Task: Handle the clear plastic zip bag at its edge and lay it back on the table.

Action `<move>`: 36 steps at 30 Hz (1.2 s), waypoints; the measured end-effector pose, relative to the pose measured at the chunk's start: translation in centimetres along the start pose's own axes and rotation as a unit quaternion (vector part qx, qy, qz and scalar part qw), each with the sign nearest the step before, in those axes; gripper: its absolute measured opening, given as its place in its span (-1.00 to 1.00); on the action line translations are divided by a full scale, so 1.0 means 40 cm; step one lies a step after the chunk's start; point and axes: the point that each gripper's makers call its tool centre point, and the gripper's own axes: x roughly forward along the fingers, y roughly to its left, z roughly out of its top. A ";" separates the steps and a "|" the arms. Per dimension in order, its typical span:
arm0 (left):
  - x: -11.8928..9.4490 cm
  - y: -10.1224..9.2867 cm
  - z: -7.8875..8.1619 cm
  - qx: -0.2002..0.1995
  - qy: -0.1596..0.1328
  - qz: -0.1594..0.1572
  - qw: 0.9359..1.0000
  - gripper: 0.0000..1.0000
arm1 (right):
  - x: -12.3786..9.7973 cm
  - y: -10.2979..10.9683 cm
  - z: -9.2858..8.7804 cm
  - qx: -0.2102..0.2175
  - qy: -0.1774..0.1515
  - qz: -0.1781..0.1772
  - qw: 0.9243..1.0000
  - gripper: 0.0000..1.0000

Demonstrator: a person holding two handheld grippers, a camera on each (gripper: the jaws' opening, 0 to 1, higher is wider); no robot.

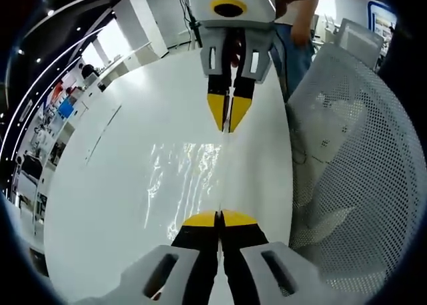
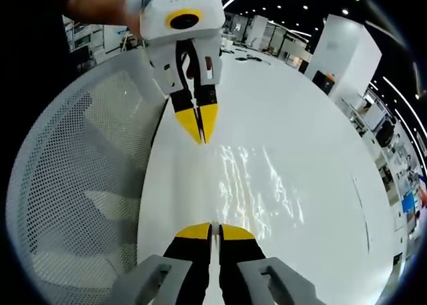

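Clear zip bag [image 1: 193,178] stretched flat over white table [image 1: 100,185], pinched at opposite edges: left gripper [image 1: 219,219] and right gripper [image 2: 212,231], both closed on film. Lay-down step (my read). Next: lower, release.

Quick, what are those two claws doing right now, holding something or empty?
Left gripper: shut on one edge of the clear bag.
Right gripper: shut on the opposite edge.

The bag [image 1: 193,178] is clear with bright glints on the white desk [image 1: 100,205]. Both tongs [image 1: 219,219] [image 2: 212,230] are yellow-tipped, black behind, in pale grey housings. The basket [image 2: 73,185] is white perforated mesh.
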 end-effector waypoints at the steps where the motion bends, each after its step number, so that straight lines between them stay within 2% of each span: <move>1: 0.000 0.000 0.000 0.001 0.000 0.000 1.000 -1.00 | -0.001 0.000 -0.002 0.000 0.000 0.000 1.000 -1.00; 6: -0.003 0.000 -0.003 -0.004 0.000 -0.001 1.000 -1.00 | -0.008 0.004 -0.012 0.005 0.003 -0.001 1.000 -1.00; 14: 0.001 0.000 -0.006 0.013 0.002 0.001 1.000 -1.00 | -0.005 0.002 -0.018 0.002 0.011 -0.003 1.000 -1.00; 31: 0.005 -0.012 -0.012 0.020 0.007 0.002 1.000 -1.00 | -0.004 0.024 -0.021 0.006 0.008 0.008 1.000 -1.00; 36: 0.009 -0.015 -0.018 0.025 0.010 0.004 1.000 -1.00 | -0.006 0.025 -0.012 0.011 0.001 0.013 1.000 -0.93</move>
